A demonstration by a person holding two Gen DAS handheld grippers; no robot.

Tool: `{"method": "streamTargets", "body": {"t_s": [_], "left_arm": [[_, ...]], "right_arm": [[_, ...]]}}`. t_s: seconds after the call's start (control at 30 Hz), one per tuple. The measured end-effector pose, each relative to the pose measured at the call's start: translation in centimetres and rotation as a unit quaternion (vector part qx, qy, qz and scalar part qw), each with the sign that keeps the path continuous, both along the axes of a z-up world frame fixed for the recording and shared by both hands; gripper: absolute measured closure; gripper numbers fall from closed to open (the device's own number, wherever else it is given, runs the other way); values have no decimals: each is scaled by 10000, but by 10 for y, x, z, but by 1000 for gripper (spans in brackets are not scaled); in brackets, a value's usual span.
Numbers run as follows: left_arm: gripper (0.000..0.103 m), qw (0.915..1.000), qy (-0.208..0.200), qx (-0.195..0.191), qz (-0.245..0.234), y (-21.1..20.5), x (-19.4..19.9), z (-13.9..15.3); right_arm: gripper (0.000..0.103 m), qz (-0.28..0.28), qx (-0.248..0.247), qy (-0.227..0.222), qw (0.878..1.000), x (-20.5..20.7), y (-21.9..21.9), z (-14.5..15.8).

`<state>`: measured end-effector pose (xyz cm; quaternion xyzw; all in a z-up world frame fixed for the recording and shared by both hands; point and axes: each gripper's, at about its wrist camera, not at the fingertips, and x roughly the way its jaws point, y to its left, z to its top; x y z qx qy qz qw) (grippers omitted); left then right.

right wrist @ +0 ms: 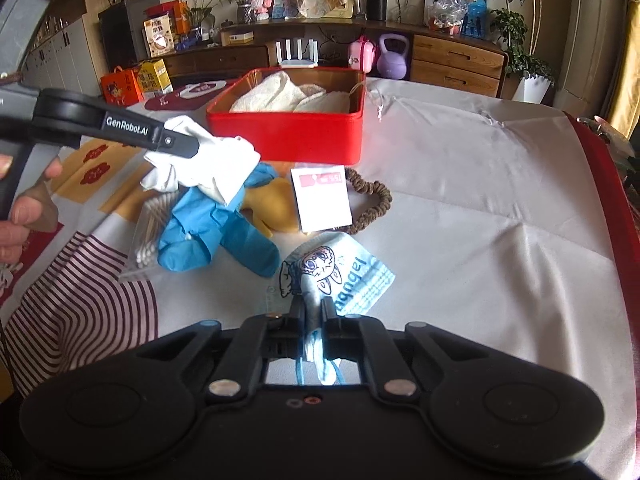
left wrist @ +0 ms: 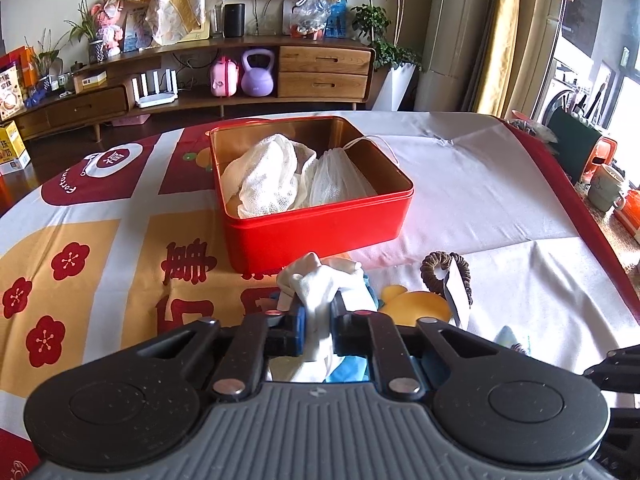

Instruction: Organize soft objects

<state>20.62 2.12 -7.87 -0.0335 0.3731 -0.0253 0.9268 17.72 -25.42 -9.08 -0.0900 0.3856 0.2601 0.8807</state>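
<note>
My left gripper (left wrist: 317, 308) is shut on a white cloth (left wrist: 320, 280), held just in front of the red tin box (left wrist: 316, 224); the cloth (right wrist: 208, 160) and the left gripper (right wrist: 188, 146) also show in the right wrist view. The box (right wrist: 288, 136) holds white mesh bags (left wrist: 264, 176). My right gripper (right wrist: 313, 312) is shut on a printed face mask (right wrist: 340, 272). A blue glove (right wrist: 212, 228), a brown scrunchie (right wrist: 372, 204) with a white tag (right wrist: 322, 200), and a pack of cotton swabs (right wrist: 150, 232) lie on the tablecloth.
A yellow shape (right wrist: 272, 208) shows beside the glove on the patterned tablecloth (right wrist: 480, 200). A mug (left wrist: 606, 188) and red items stand past the table's right edge. A wooden TV cabinet (left wrist: 320, 68) with a kettlebell (left wrist: 258, 74) is behind.
</note>
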Motion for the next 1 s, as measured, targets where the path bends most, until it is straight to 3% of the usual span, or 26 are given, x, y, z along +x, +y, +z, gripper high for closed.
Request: {"method": "streamTargets", "body": {"t_s": [0.63,1.0], "left_arm": [[93,9998,-146,-151,-56,10,-12,58],[93,9985,-477,-138,-251,9,-13,97]], "right_arm": [[96,5,380,-186,9991,0,-8,73],[96,35,486,-326,9983,16,-2,103]]}}
